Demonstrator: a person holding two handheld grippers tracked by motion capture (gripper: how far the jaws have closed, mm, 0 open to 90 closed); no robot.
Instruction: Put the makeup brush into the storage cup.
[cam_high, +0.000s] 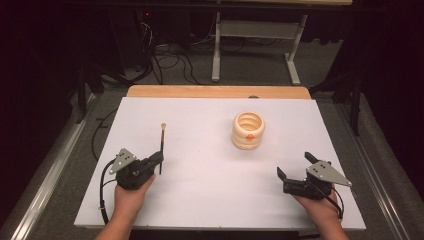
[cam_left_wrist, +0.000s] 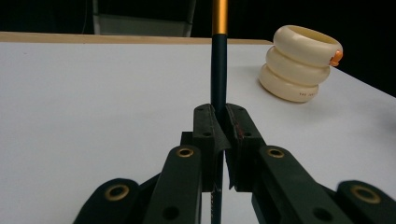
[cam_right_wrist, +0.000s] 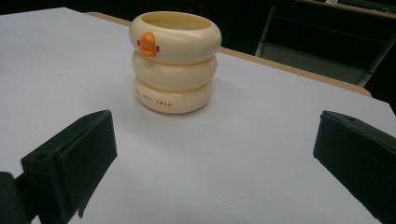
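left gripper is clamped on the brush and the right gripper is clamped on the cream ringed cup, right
Not quite. The left gripper is indeed shut on the brush, but the right gripper holds nothing: the right gripper view shows its jaws wide apart, with the cream ringed cup standing free on the table beyond them. The high view shows the same gap.

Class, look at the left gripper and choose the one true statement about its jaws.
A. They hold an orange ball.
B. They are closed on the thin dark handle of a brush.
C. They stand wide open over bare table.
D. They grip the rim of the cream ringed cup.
B: in the left gripper view the left gripper has its jaws pressed together on the brush, while the cream ringed cup stands apart on the table.
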